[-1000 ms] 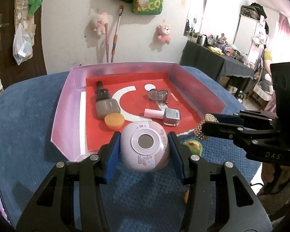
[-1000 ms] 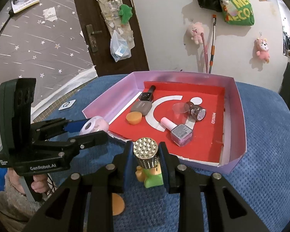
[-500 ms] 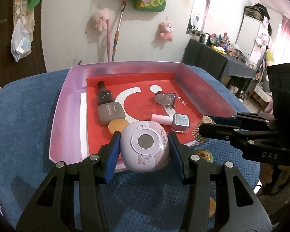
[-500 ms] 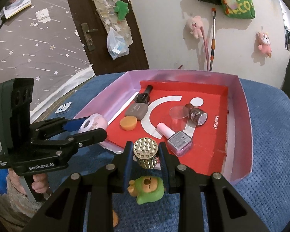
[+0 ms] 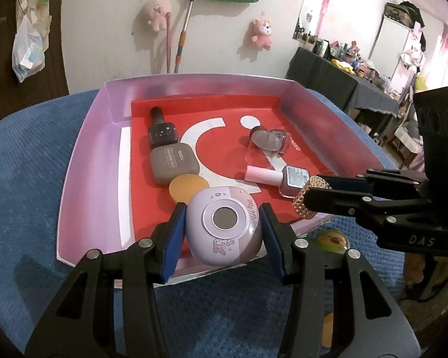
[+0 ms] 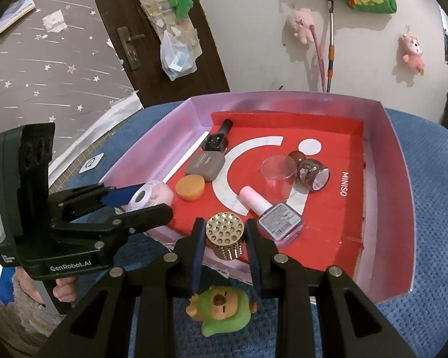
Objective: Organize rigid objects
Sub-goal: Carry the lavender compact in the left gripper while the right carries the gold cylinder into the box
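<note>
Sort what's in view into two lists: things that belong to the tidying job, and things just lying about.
Part of the job:
- purple round case, in left gripper
- gold studded cap, in right gripper
- red-lined tray
- nail polish bottle
- green toy figure

Lying about:
- pink plush toys on the wall
- plastic bag on the door

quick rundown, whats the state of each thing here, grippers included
left gripper: shut on purple case
purple case: held over tray's near edge
right gripper: shut on gold cap
gold cap: held, studded top up
tray: open
nail polish bottle: lying down, capped
green toy: outside tray
</note>
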`<state>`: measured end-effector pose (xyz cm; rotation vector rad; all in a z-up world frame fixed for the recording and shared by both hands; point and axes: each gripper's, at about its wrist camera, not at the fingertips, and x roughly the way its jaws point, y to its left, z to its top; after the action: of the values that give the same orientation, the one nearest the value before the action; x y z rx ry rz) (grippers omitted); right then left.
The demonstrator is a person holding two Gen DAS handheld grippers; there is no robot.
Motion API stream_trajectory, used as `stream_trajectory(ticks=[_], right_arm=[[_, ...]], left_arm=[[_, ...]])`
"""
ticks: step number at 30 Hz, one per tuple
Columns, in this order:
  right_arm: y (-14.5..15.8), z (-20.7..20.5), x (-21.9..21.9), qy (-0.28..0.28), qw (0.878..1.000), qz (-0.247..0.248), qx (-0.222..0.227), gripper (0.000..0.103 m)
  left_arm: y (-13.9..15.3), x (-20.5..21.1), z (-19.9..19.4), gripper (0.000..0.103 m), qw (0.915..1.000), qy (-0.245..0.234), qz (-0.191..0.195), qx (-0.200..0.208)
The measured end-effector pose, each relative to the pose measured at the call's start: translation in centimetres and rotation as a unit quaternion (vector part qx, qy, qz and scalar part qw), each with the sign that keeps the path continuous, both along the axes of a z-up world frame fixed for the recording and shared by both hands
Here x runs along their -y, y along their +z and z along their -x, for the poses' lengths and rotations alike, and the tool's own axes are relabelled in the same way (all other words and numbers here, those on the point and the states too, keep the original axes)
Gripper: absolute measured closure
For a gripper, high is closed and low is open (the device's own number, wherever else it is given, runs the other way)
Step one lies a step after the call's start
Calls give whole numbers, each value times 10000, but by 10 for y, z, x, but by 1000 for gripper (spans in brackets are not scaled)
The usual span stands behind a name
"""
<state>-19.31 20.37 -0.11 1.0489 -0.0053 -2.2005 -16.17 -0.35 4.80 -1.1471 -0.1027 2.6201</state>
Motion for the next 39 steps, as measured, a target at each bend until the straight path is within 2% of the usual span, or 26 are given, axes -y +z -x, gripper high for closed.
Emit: stream_trajectory(ticks=[21, 26, 30, 39], right_arm=[[-26, 18, 17, 77, 9991, -178, 370, 75], [-27, 22, 19, -7, 9991, -325, 273, 75], [-26, 19, 24, -128, 9976, -685, -20, 75], [-27, 29, 6, -553, 9950, -815, -150, 75]], left_arm=[[-23, -1, 21, 57, 9989, -122, -119, 439], [-25, -5, 23, 57, 9987, -171, -120, 457], [-26, -5, 25, 57, 9986, -162, -177, 468], [-28, -20, 34, 57, 9983, -283, -205, 476]])
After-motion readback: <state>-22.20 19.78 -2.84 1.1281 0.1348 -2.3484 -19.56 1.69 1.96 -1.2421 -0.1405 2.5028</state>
